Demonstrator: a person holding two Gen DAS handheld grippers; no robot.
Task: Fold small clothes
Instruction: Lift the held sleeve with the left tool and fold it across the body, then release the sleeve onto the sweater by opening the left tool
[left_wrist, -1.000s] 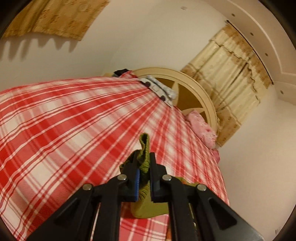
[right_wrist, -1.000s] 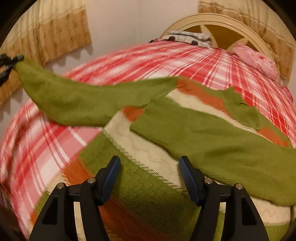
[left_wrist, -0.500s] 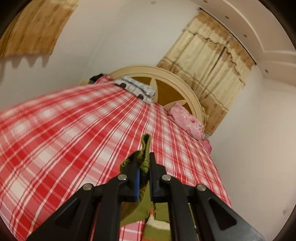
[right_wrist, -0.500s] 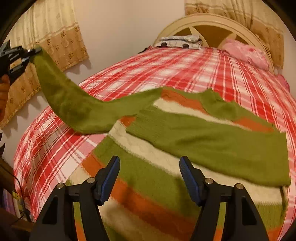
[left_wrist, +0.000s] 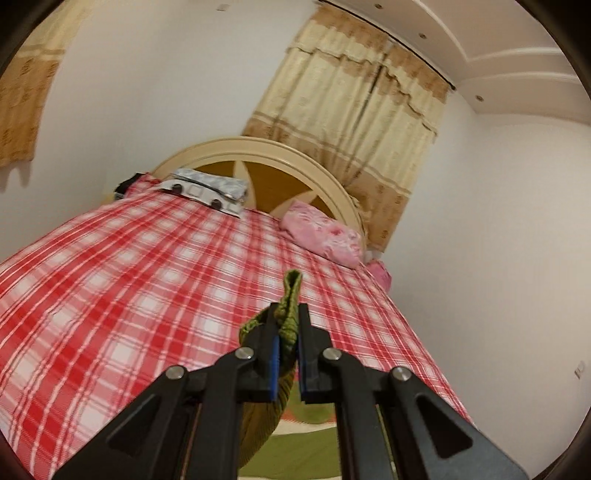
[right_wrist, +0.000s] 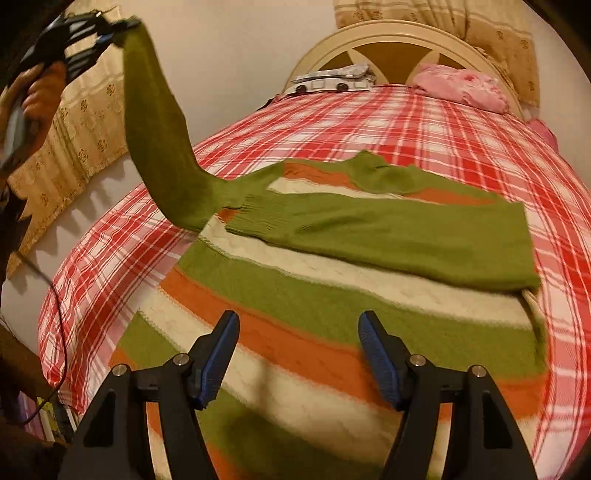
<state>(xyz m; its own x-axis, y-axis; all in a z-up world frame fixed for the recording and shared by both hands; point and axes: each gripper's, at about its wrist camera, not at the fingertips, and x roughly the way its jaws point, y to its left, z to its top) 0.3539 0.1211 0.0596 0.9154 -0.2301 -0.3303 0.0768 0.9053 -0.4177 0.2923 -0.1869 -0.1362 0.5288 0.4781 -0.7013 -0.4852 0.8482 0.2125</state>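
- Where the red-and-white checked bedspread (right_wrist: 424, 122) covers the bed, a knitted sweater (right_wrist: 295, 306) lies flat on it, filling the middle and the six o'clock part of the right wrist view.
- Its body is banded across in olive green, orange and cream; the cream bands look cable-knit, though blur makes the stitch hard to read.
- One plain olive sleeve (right_wrist: 406, 232) is folded across the chest, its ribbed cuff pointing toward nine o'clock and resting on the stripes.
- The other sleeve (right_wrist: 155, 125) rises off the bed toward eleven o'clock, stretched from the shoulder up to the left gripper (right_wrist: 122, 27), held in a person's hand (right_wrist: 40, 88) at the frame's edge.
- The neck opening sits at about one o'clock on the garment, toward the headboard (right_wrist: 391, 40).
- In the left wrist view the left gripper (left_wrist: 288, 332) is clamped tight on that sleeve's cuff (left_wrist: 290, 295); a fold of green rib sticks out past the tips toward twelve o'clock and the rest hangs below toward six.
- The right gripper (right_wrist: 299, 336) stands well open above the lower stripes with nothing between its blue pads (right_wrist: 218, 354).
- A pink pillow (right_wrist: 461, 88) lies against the headboard at one o'clock, with a grey-and-white folded cloth (right_wrist: 332, 79) beside it at twelve.
- Beige curtains (left_wrist: 351, 122) hang behind the bed.
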